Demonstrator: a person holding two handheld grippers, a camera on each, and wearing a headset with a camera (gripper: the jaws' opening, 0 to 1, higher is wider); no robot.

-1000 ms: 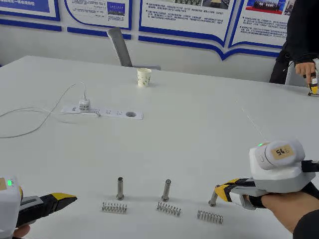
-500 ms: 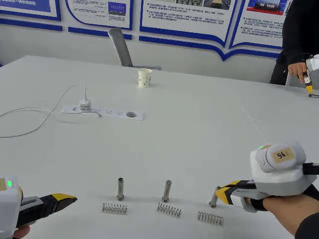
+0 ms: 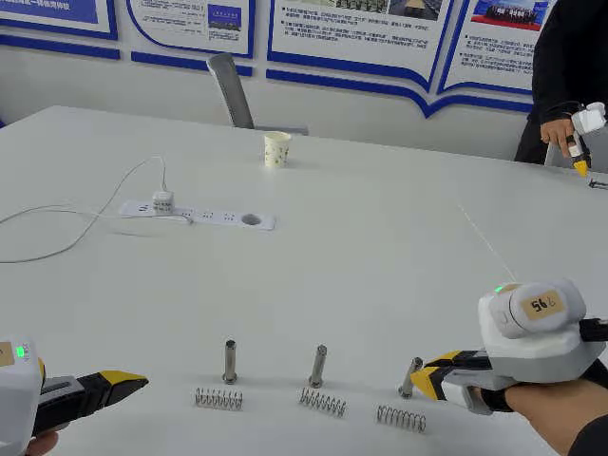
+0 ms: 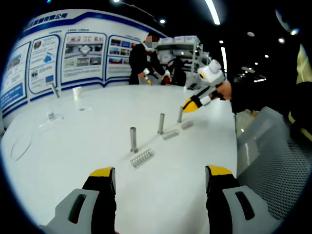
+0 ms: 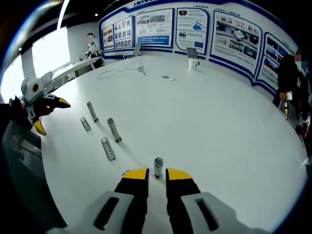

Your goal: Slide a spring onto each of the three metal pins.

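Note:
Three metal pins stand upright in a row near the table's front edge: left pin (image 3: 229, 361), middle pin (image 3: 317, 366), right pin (image 3: 409, 377). A spring lies in front of each: (image 3: 218, 399), (image 3: 322, 403), (image 3: 400, 418). My right gripper (image 3: 429, 370) is low at the right pin (image 5: 157, 168). Its jaws are narrowed, the pin stands in the gap at the tips, and a sliver of table shows on either side. My left gripper (image 4: 161, 175) stands wide open and holds nothing, left of the row (image 3: 141, 382), facing the left pin (image 4: 132, 140) and its spring (image 4: 142, 158).
A white power strip (image 3: 195, 216) with a plugged charger and a cable (image 3: 57, 233) lies mid-left on the white table (image 3: 380, 256). A paper cup (image 3: 276, 148) and a grey chair (image 3: 228, 90) are at the back. A person (image 3: 570, 66) works at the far right.
My right gripper has sunk a little and eased slightly to the right of the right pin. The left gripper has stayed put. The person at the back has raised a hand.

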